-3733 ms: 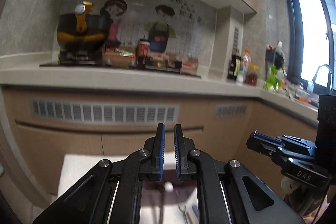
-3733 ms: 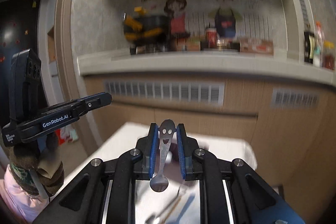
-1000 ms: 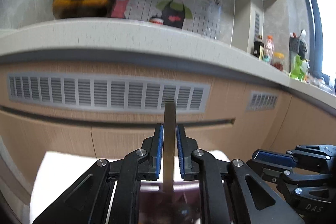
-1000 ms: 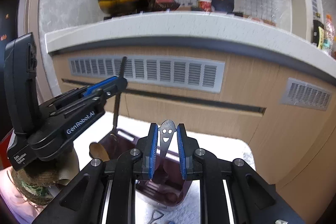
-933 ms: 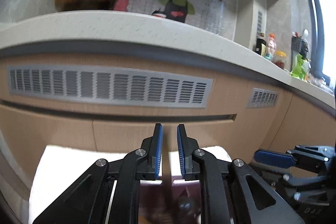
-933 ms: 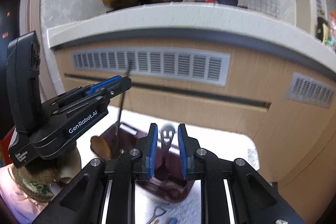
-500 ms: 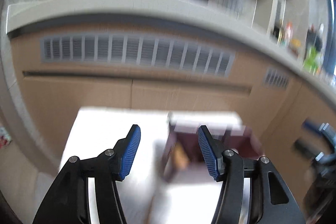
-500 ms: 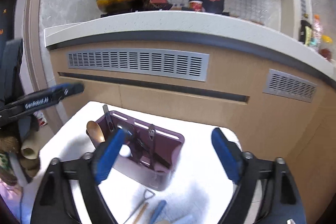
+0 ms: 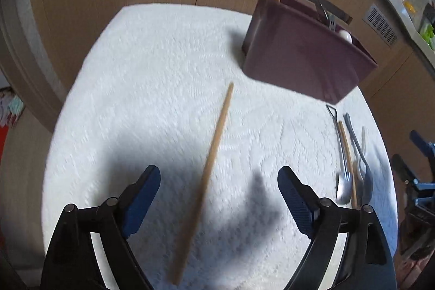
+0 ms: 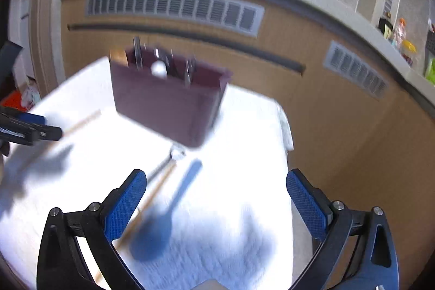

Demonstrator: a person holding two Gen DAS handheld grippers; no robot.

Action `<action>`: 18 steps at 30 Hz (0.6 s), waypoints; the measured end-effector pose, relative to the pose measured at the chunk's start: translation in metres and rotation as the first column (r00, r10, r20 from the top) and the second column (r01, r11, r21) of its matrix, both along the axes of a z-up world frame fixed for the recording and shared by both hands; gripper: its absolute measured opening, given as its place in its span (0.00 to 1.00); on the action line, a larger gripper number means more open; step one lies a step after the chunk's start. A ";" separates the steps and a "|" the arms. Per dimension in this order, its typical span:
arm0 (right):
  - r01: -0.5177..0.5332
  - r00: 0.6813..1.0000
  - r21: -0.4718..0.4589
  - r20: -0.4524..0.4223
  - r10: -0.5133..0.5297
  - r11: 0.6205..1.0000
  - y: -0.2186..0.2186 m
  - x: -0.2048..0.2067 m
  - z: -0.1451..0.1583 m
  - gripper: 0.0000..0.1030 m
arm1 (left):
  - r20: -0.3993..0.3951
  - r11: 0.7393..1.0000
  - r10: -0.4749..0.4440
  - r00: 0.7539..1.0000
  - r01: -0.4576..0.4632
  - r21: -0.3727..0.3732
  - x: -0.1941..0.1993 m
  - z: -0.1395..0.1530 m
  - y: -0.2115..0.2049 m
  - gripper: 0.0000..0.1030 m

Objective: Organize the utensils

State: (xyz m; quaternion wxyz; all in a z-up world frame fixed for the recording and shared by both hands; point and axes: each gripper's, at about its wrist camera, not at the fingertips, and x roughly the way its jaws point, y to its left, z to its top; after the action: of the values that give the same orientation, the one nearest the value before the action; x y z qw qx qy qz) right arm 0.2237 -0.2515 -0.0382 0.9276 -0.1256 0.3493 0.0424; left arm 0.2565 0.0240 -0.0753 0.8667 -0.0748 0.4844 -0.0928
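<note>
Looking down at the tabletop (image 9: pixel 141 78) through both wrist cams, I count one maroon utensil caddy (image 9: pixel 301 59) standing on the white textured cover toward the far right, and one lone wooden chopstick (image 9: pixel 212 167) lying flat in the middle, running away from me. The left hand-held gripper (image 9: pixel 218 192) hangs over that chopstick with its jaws spread wide, having just been opening; the stick lies below the gap and neither pad touches it. Off to the right there's a small bunch of loose utensils: a metal spoon (image 9: pixel 343 189), a second wooden chopstick (image 9: pixel 348 165) and a blue spoon (image 10: pixel 160 224), close together just in front of the caddy. The right hand-held gripper (image 10: pixel 216 197) is also wide apart, jaws just been opening, nothing pinched, with the blue spoon beneath it. Inside the caddy I can make out a wooden spoon at the left end, a few metal handles and a white round knob, but it's too blurry to count them. No readable writing anywhere in these shots.
</note>
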 end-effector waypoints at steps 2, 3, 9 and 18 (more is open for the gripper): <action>-0.015 0.997 0.057 -0.071 0.019 0.998 -0.006 0.000 -0.010 0.99 | 0.011 1.000 -0.007 1.000 0.007 -0.012 -0.009 -0.004 -0.005 0.86; -0.013 0.994 0.105 -0.111 0.025 0.994 -0.011 0.001 -0.014 0.98 | 0.020 1.000 -0.009 1.000 0.009 -0.013 -0.010 -0.006 -0.006 0.86; 0.040 0.979 0.226 -0.203 0.007 0.973 -0.017 0.009 -0.031 0.71 | 0.066 0.999 -0.016 0.998 0.019 -0.045 -0.024 -0.007 -0.012 0.87; -0.036 0.976 0.214 -0.200 0.080 0.976 0.009 0.016 -0.028 0.39 | 0.081 0.998 -0.045 0.996 0.049 -0.048 -0.034 -0.010 -0.017 1.00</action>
State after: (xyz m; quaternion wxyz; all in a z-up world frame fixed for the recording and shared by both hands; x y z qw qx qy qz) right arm 0.2394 -0.2424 -0.0658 0.8924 -0.0324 0.4340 0.1192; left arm 0.2220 0.0066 -0.0850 0.8808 -0.0813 0.4485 -0.1282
